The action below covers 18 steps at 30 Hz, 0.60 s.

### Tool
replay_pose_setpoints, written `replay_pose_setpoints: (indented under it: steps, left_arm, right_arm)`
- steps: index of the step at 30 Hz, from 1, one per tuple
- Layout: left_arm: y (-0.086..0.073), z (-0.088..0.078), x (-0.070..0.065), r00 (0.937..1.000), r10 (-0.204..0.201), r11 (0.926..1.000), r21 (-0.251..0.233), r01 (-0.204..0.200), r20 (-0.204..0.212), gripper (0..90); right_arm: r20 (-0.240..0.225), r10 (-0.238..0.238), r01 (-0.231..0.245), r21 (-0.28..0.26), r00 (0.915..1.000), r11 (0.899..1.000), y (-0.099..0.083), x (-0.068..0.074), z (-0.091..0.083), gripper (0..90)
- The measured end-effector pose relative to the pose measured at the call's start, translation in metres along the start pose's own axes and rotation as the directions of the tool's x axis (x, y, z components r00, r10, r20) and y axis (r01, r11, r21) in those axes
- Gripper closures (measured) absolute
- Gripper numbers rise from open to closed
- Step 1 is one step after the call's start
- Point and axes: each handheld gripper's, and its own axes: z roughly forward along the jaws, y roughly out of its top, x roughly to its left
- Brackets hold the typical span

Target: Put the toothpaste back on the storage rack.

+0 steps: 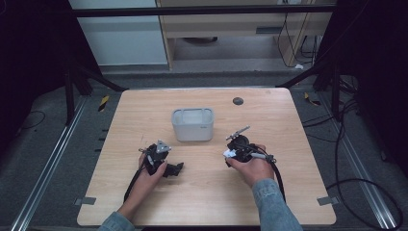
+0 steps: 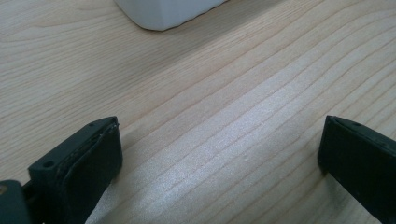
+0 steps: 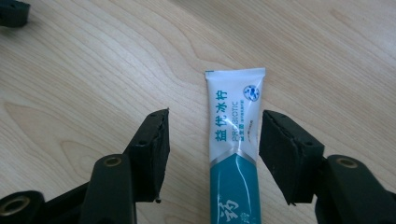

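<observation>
A white and teal toothpaste tube lies flat on the wooden table, its crimped white end pointing away from my right gripper. That gripper's jaws stand on either side of the tube. The right pad is close beside the tube, while a clear gap separates the left pad from it, so the gripper is open. In the high view the right gripper sits right of centre, with the tube showing white at its tip. My left gripper is open over bare wood, at the front left.
A grey-white open container stands at the middle of the table, and its corner shows in the left gripper view. A small dark disc lies near the far edge. A black part of the other gripper shows in the right gripper view.
</observation>
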Motion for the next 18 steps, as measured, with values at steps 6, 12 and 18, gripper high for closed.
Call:
replay_pose_setpoints:
  steps: [6,12,18]
  left_arm:
    - [0.000,0.000,0.000,1.0000,0.000,1.0000,0.000,0.000,0.002,0.0]
    - [0.000,0.000,0.000,1.0000,0.001,1.0000,0.000,-0.001,0.003,0.0]
    - [0.000,0.000,0.000,1.0000,0.003,1.0000,-0.001,-0.003,0.004,0.0]
  right_arm:
    - [-0.002,0.012,-0.012,0.030,0.9999,0.999,-0.002,-0.008,0.009,48.0]
    - [-0.005,0.016,-0.016,0.056,0.9999,0.998,-0.002,-0.009,0.014,48.0]
    - [-0.004,0.010,-0.010,0.085,0.9999,0.996,-0.001,-0.010,0.022,47.7]
